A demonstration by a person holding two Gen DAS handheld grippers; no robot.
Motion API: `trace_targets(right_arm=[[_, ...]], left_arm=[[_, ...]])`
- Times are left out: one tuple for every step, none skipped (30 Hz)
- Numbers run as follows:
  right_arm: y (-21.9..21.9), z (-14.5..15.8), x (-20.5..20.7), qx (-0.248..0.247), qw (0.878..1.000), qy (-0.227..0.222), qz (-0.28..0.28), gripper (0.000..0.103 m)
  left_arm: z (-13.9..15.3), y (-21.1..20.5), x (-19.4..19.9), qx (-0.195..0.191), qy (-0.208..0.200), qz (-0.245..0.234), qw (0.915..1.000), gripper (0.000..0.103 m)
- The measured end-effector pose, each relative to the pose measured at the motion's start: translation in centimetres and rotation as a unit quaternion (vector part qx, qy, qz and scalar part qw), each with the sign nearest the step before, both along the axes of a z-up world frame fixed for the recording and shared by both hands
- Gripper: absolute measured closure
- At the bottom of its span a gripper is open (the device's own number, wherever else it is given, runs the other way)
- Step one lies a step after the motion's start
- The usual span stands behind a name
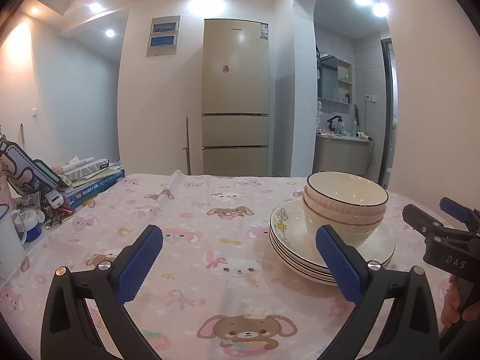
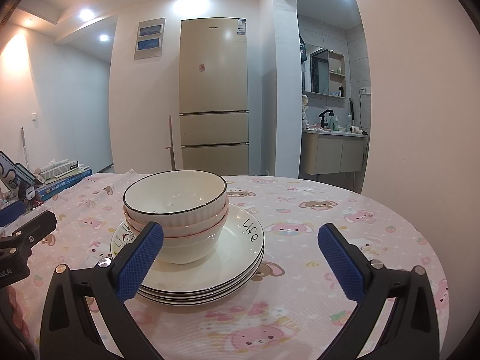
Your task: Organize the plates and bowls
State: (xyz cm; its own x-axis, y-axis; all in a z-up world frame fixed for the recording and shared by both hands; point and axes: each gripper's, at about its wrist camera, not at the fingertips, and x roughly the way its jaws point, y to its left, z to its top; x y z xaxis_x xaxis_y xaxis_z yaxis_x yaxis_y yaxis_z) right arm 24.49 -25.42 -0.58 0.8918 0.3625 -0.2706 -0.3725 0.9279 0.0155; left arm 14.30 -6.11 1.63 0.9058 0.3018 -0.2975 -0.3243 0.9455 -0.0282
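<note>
We see one stack of crockery on the surface [image 2: 345,210], which is covered with a pink cloth printed with cartoon rabbits and bears. At the bottom lie the plates [image 2: 240,258]: we count four dark-rimmed edges, one on another, and the top plate carries the word "Life" and a small drawing. On the plates sit the bowls [image 2: 177,210], nested upright; we count three, the uppermost white with a dark rim, pink edges showing beneath it.

In the right wrist view the stack is near the middle of the surface, left of centre in the frame. The right claw [image 2: 240,258] stands wide, both blue pads apart and gripping nothing; its left pad [image 2: 141,261] overlaps the bowls and plates in the picture, but we cannot tell whether it touches them.

In the left wrist view the same stack, plates [image 1: 378,246] and bowls [image 1: 345,201], is to the right. The left claw [image 1: 240,258] is also wide and empty, over bare cloth, its right pad [image 1: 339,264] in front of the plates' near edge. The other tool shows at the far right edge of that view, with part of a hand [image 1: 456,303] on its grip.

At the left edge of the surface is a pile of books [image 1: 93,180] and one white mug [image 1: 9,240]. Behind stands one fridge [image 2: 214,96] with three doors.
</note>
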Motion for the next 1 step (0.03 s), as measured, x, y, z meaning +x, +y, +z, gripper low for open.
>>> trace_targets(right_arm=[[0.0,0.0,-0.02,0.0,1.0,0.0,0.0,0.0]], left_arm=[[0.02,-0.02,0.0,0.001,0.0,0.001,1.0,0.0]])
